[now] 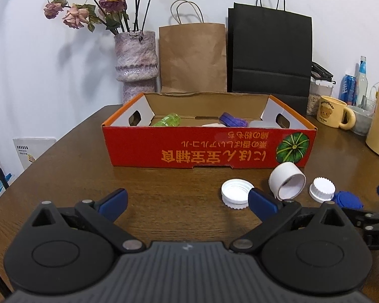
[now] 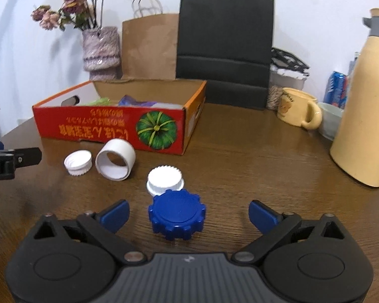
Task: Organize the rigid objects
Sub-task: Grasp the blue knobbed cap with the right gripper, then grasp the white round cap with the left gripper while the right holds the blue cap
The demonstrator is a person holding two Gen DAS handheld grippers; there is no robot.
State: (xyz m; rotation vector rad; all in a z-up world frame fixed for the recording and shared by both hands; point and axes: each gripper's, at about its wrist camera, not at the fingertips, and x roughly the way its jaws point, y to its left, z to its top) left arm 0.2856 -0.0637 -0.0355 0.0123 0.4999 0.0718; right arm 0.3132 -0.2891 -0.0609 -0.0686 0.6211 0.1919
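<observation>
A red cardboard box (image 1: 209, 149) (image 2: 108, 128) stands on the wooden table and holds a green bottle (image 1: 167, 120), a purple lid (image 1: 233, 120) and other pieces. In front of it lie a white cap (image 1: 236, 193) (image 2: 78, 162), a white tube on its side (image 1: 287, 180) (image 2: 116, 162), a ribbed white cap (image 1: 322, 189) (image 2: 165, 180) and a blue ridged cap (image 1: 347, 199) (image 2: 176, 217). My right gripper (image 2: 188, 214) is open, its blue pads on either side of the blue cap without touching it. My left gripper (image 1: 187, 202) is open over bare table, left of the white cap.
Behind the box stand a vase of dried roses (image 1: 136, 68), a brown paper bag (image 1: 193, 58) and a black paper bag (image 1: 270, 50). At the right are a yellow bear mug (image 2: 298, 112), a bowl (image 2: 331, 121), a cream thermos jug (image 2: 363, 116) and cans.
</observation>
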